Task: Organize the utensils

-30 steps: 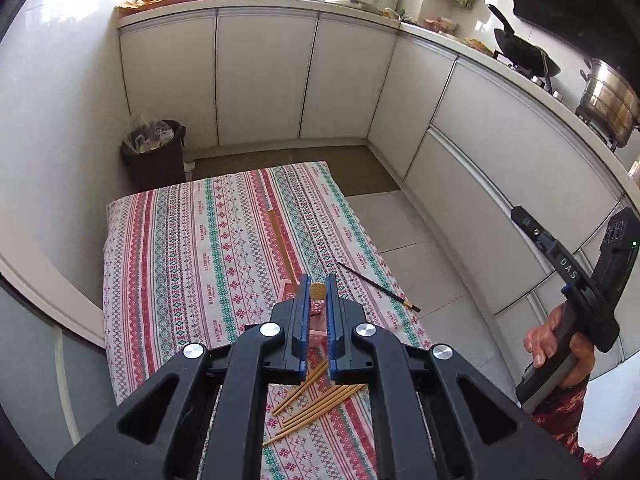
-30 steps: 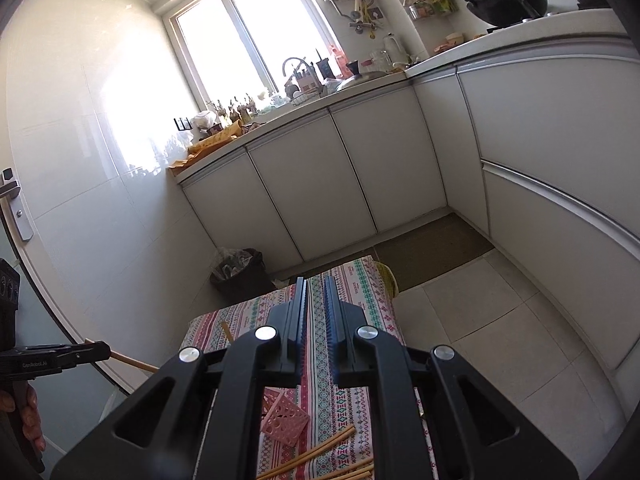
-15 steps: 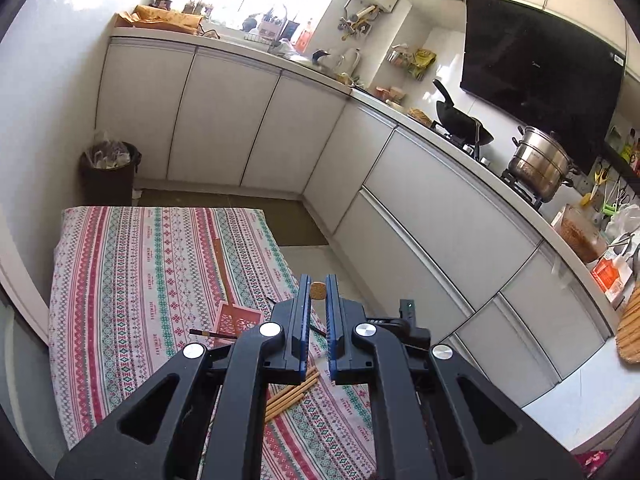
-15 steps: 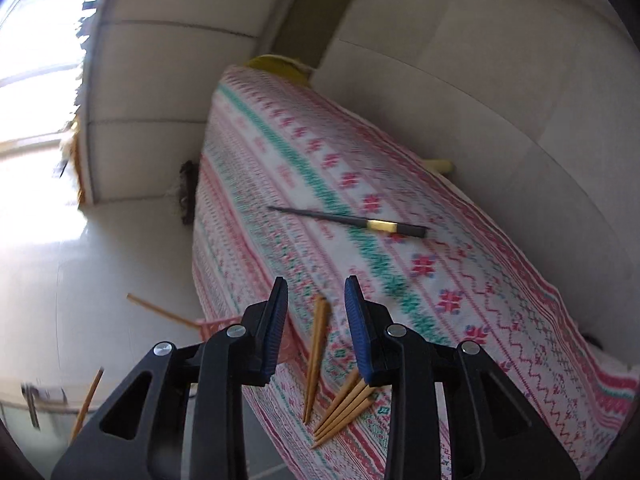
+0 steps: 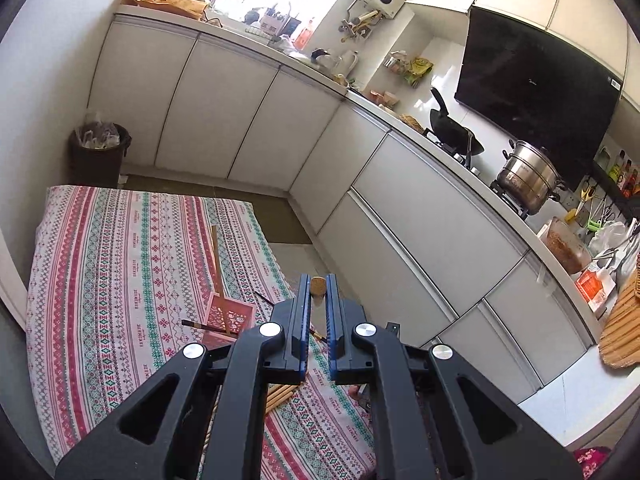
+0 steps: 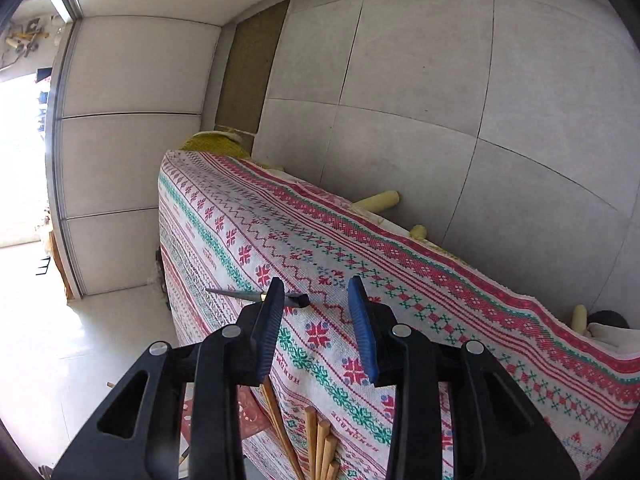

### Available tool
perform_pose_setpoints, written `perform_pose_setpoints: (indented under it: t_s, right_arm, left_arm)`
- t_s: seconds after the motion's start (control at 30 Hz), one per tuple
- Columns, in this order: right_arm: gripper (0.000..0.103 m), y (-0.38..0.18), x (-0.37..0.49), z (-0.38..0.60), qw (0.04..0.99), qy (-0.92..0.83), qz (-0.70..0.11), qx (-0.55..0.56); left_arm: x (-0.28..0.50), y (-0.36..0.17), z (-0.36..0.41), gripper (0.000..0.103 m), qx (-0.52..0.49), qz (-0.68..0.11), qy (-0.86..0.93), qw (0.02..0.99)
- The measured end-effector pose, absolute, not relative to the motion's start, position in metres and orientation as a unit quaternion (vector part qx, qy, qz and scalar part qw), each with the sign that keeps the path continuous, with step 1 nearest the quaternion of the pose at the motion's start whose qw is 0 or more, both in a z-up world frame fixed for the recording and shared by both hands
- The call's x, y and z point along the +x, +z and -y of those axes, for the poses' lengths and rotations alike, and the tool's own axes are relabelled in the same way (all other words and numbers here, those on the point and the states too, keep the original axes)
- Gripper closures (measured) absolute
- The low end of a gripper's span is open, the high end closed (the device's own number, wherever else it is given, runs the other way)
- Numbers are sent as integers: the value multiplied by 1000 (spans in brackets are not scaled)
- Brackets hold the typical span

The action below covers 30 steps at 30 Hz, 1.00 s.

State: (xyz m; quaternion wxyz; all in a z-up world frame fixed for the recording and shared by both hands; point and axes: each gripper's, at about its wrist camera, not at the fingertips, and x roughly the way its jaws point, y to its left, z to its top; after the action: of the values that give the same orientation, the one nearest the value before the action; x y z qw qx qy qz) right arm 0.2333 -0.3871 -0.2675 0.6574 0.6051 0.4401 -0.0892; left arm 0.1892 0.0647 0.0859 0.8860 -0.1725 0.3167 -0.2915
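Kitchen table's patterned cloth (image 6: 400,280): right gripper (image 6: 316,300), jaws just widening, empty, nears a thin, stiff, light black chopstick (image 6: 230,293); mid-shaft suits. Left gripper (image 5: 318,292) grasps a wooden chopstick (image 5: 318,283).

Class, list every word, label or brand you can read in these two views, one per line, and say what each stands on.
"HANDMADE": woven repeatedly into the tablecloth; the smaller word beneath it is too blurred to read.
Range hood: small logo, too small to read.
Counter packages: print too blurred to read.
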Motion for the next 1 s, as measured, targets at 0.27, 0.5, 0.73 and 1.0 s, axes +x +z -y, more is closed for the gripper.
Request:
perform_pose_setpoints:
  t_s: [0.27, 0.5, 0.73, 1.0]
  right_arm:
    - [68, -261, 237, 376, 674, -101, -399, 613]
    - [68, -258, 238, 369, 676, -103, -376, 626]
    - [68, -251, 241, 366, 685, -76, -332, 644]
    - [68, -258, 252, 357, 675, -89, -337, 650]
  left_arm:
    - [189, 81, -73, 97, -175, -323, -284, 886]
    - [185, 81, -81, 97, -178, -322, -282, 886]
    - [185, 82, -85, 97, -181, -324, -279, 886]
    - [187, 82, -87, 97, -185, -326, -276, 885]
